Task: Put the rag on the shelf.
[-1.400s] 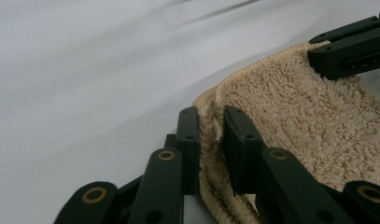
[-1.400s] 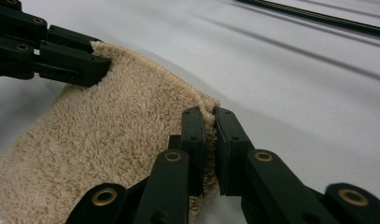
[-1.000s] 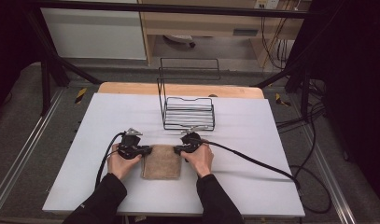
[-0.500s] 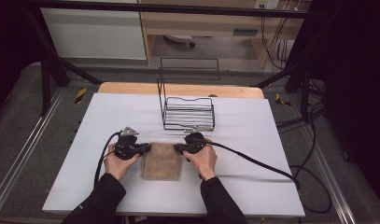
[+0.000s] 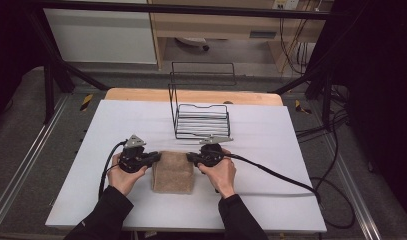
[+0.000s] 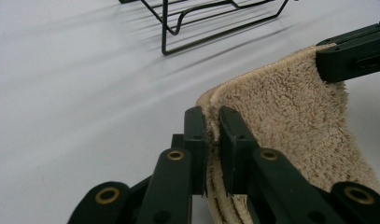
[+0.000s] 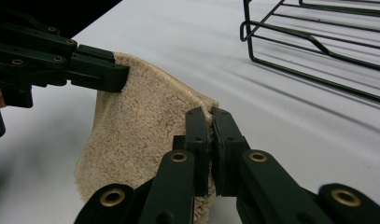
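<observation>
A folded beige towel (image 5: 173,172) lies between the two hands on the white table (image 5: 271,130). My left gripper (image 5: 157,157) is shut on the towel's far left corner, and my right gripper (image 5: 190,157) is shut on its far right corner. Seen from the left gripper view, my left gripper (image 6: 213,116) pinches the doubled towel (image 6: 290,116) edge. The right gripper view has my right gripper (image 7: 210,116) clamped on the towel (image 7: 141,126) corner, which is lifted off the table. The far edge hangs raised between both grips.
A black wire rack (image 5: 201,120) stands just beyond the towel, also seen as wire rack (image 6: 211,18) and wire rack (image 7: 318,42). Cables trail from both grippers across the table. A wooden strip (image 5: 141,94) borders the table's far edge.
Both hands have risen a little and drawn toward the near side, lifting the towel's far edge off the table. Both grips stay closed on the corners.
</observation>
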Available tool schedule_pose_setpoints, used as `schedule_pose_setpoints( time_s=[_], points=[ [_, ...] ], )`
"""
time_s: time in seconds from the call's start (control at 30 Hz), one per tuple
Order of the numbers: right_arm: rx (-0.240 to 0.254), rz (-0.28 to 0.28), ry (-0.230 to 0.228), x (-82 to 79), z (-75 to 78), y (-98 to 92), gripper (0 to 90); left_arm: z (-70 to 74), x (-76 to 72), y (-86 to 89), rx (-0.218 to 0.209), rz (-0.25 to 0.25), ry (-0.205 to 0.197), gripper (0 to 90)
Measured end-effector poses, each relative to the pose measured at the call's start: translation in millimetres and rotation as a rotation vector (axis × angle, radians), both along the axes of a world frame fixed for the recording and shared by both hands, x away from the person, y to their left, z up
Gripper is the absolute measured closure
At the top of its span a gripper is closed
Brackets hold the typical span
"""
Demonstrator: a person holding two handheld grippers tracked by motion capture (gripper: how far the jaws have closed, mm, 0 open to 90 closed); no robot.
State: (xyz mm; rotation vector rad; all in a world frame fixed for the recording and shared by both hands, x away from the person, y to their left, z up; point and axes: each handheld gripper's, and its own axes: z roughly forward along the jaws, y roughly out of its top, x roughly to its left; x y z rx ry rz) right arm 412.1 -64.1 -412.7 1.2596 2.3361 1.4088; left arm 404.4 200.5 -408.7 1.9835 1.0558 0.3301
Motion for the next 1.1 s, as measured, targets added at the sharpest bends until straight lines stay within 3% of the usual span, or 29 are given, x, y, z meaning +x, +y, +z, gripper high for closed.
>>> schedule_pose_setpoints(
  time_s=[1.1],
  points=[
    [0.057,0.009,-0.134,-16.9,33.9,-17.2,86.8,34.1,-18.0,-5.6,-0.054,-0.01,-0.134,81.7]
  ],
)
